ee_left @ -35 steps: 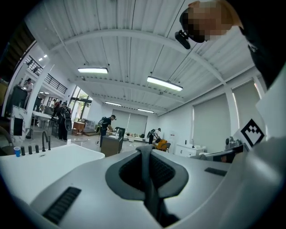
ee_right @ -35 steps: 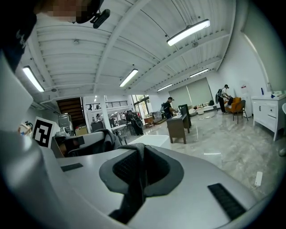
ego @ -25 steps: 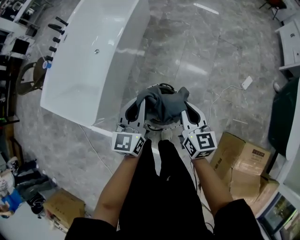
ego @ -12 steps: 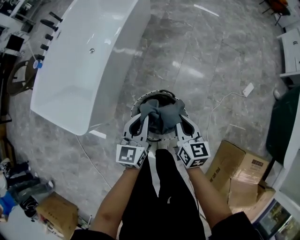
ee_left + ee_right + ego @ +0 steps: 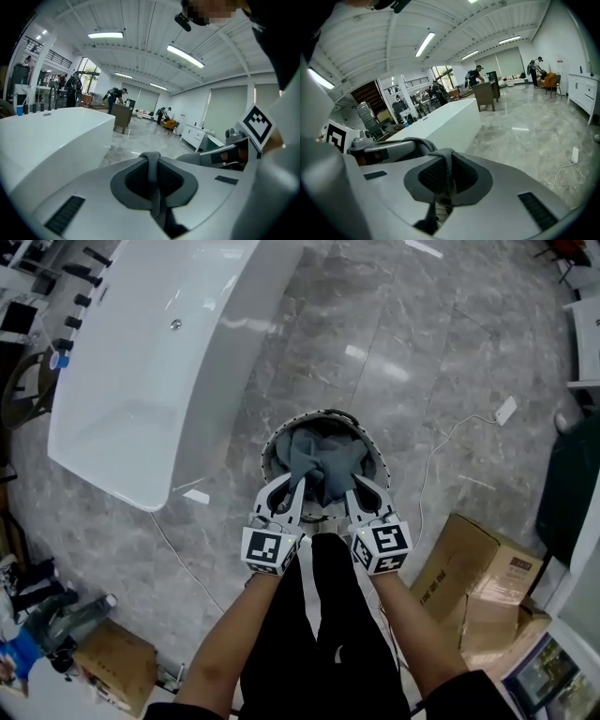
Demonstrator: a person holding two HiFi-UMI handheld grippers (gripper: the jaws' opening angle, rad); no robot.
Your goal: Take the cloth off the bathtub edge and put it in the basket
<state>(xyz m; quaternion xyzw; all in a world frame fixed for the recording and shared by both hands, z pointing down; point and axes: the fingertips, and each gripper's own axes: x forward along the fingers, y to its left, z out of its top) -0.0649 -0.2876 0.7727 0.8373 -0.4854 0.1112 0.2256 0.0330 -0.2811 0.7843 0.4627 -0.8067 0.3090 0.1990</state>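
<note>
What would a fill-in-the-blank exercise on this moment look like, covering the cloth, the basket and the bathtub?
1. The bunched cloth above the basket is ____ in colour.
2. The left hand-held gripper and the right hand-held gripper are both shut on the ____.
3. In the head view, the white bathtub lies to the ____ of the basket.

Missing words: grey; cloth; left.
</note>
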